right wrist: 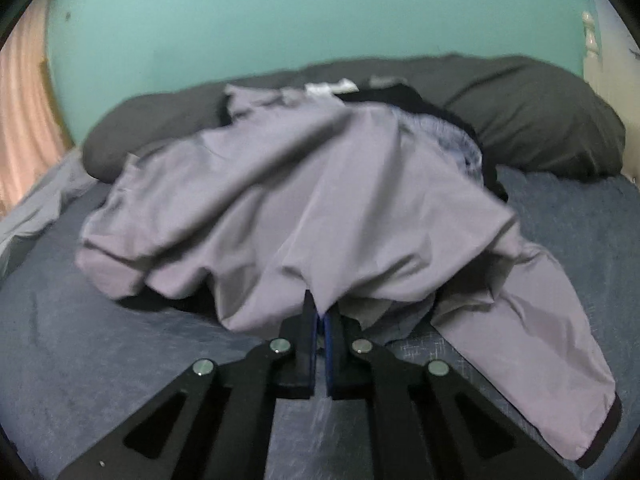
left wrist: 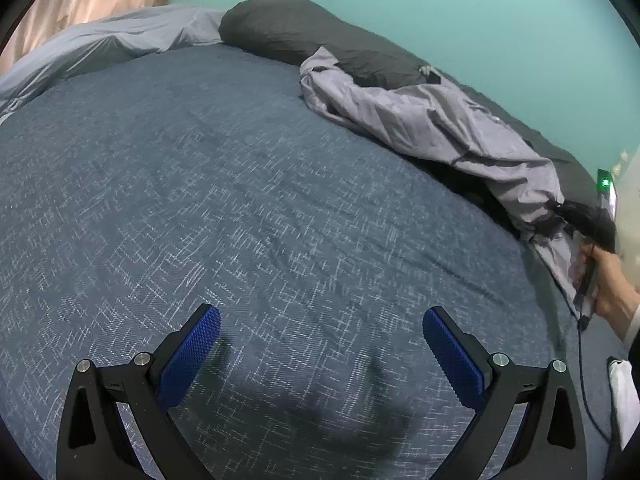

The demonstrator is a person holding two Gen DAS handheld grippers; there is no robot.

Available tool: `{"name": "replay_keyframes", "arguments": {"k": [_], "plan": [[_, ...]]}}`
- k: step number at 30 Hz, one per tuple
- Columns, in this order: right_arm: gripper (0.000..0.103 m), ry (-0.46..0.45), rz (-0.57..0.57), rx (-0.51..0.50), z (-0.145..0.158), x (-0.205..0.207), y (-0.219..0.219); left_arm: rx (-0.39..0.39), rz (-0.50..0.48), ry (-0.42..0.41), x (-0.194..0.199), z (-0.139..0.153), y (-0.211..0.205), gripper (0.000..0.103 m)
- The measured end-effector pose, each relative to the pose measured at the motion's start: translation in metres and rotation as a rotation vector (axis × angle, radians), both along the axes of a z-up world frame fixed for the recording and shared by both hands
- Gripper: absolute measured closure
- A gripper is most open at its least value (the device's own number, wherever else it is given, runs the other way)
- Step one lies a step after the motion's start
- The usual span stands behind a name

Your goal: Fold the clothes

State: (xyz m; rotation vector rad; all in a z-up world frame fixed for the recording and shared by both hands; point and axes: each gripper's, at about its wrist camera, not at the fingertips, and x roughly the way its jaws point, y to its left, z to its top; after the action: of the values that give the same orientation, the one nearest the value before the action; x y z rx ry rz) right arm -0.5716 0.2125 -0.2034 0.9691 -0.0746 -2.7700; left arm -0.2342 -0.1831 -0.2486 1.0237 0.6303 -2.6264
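A crumpled lavender-grey garment [right wrist: 288, 208] lies heaped on the blue woven bedspread [right wrist: 60, 340], reaching back to the dark grey pillows [right wrist: 540, 128] at twelve o'clock in the right wrist view. Other clothes (a dark piece and a pale blue one, too blurred to name) show under it at about one o'clock. One hem with a dark edge trails off toward four o'clock. The right gripper [right wrist: 320, 312] has its blue-padded fingers pressed together on the garment's near edge at six o'clock, a fold of cloth pinched between them.

In the left wrist view the same garment [left wrist: 440, 120] lies at two o'clock, running down to the person's hand [left wrist: 612, 280] at three o'clock. The left gripper [left wrist: 320, 320] hovers over bare bedspread [left wrist: 240, 200], fingers wide apart and holding nothing. A teal wall [left wrist: 400, 0] stands behind the bed.
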Motion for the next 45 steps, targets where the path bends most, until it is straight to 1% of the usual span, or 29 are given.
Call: {"name": "replay_keyframes", "arguments": {"k": [2,7,12,16,20,22,26,28,29,32,33,37,39,40,43,45], "plan": [[0.101,0.039,0.024,-0.03,0.016,0.023,0.0,0.002,-0.003,0.004,0.003,0.002,0.001,0.0],[0.101,0.1,0.095,-0.051,0.053,0.062,-0.012,0.014,-0.007,0.021,0.011,0.01,0.003,0.0],[0.101,0.141,0.148,-0.099,0.085,0.108,-0.029,0.009,-0.011,0.043,0.022,0.018,0.005,0.0],[0.101,0.16,0.178,-0.142,0.1,0.152,-0.039,0.012,-0.02,0.049,0.028,0.021,0.009,0.0],[0.101,0.164,0.22,-0.174,0.109,0.197,-0.05,0.009,-0.036,0.053,0.035,0.024,0.014,0.0],[0.101,0.156,0.222,-0.195,0.107,0.221,-0.052,0.006,-0.036,0.06,0.039,0.027,0.017,0.0],[0.101,0.161,0.224,-0.251,0.099,0.282,-0.055,-0.026,-0.046,0.064,0.052,0.03,0.027,0.0],[0.101,0.159,0.228,-0.266,0.093,0.308,-0.058,-0.01,-0.045,0.067,0.057,0.033,0.03,0.0],[0.101,0.145,0.227,-0.279,0.087,0.32,-0.058,-0.003,-0.043,0.073,0.06,0.035,0.03,0.0],[0.101,0.111,0.23,-0.3,0.069,0.353,-0.059,-0.015,-0.043,0.09,0.067,0.042,0.035,0.0],[0.101,0.09,0.235,-0.311,0.059,0.363,-0.06,-0.015,-0.043,0.093,0.07,0.044,0.037,0.0],[0.101,-0.007,0.233,-0.3,0.017,0.384,-0.066,-0.03,-0.058,0.087,0.073,0.046,0.042,0.0],[0.101,-0.066,0.223,-0.305,-0.006,0.384,-0.069,-0.042,-0.067,0.085,0.073,0.045,0.045,0.0],[0.101,-0.076,0.217,-0.322,-0.013,0.382,-0.068,-0.05,-0.074,0.082,0.072,0.044,0.047,0.0],[0.1,-0.102,0.199,-0.416,-0.032,0.379,-0.061,-0.069,-0.087,0.069,0.069,0.038,0.051,0.0],[0.099,-0.118,0.187,-0.443,-0.04,0.376,-0.06,-0.066,-0.085,0.055,0.064,0.033,0.053,0.0]]}}
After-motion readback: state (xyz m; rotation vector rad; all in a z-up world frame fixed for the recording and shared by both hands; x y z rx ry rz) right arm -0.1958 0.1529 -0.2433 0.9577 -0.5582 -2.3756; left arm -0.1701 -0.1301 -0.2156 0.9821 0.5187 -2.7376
